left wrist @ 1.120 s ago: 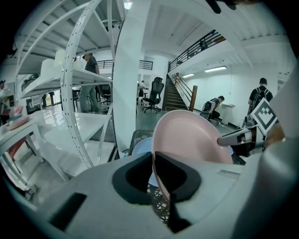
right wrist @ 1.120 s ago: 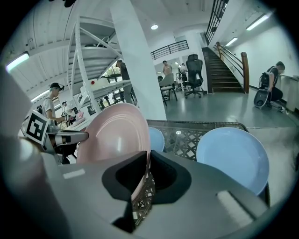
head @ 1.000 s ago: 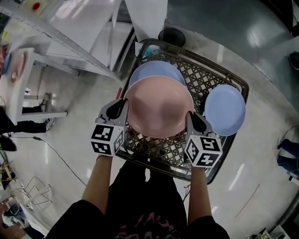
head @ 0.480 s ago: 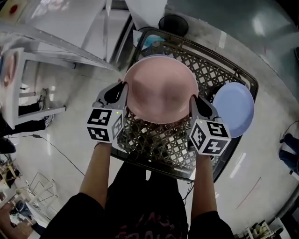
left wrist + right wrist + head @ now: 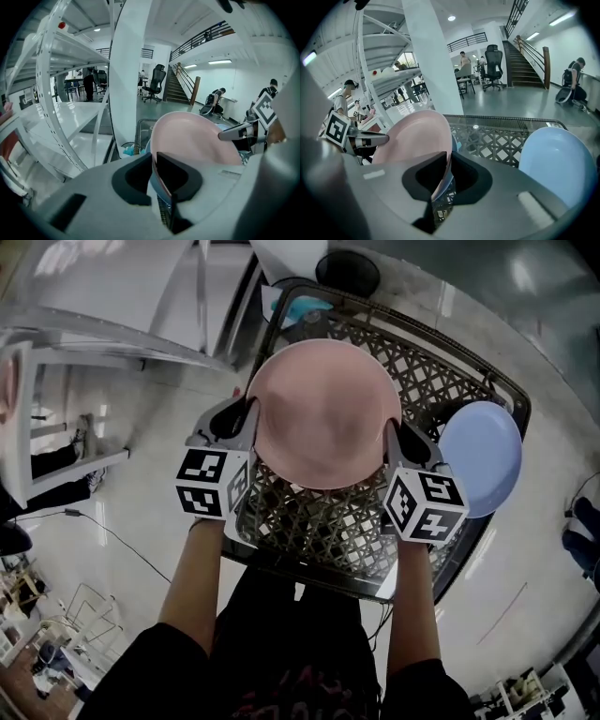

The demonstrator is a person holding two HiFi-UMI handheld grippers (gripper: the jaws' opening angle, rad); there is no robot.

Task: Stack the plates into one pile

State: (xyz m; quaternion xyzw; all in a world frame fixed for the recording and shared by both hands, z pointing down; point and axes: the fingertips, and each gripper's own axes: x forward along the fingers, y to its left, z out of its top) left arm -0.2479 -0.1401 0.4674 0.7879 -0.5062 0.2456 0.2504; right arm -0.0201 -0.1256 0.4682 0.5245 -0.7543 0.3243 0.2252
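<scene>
Two plates are nearly stacked: pink plate [image 5: 323,413], pinched at its rim by left gripper [image 5: 246,418] and right gripper [image 5: 394,432], jaws just eased wider, is set on lower plate [image 5: 449,185]; blue plate [image 5: 483,456] remains.

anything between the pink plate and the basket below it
Only a blue rim shows just under the pink plate, nothing else visible. The other blue plate sits off right, clear.

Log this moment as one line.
step: pink plate over basket | left gripper: on rim, jaws just been opening | right gripper: on rim | blue plate: right, unstacked
</scene>
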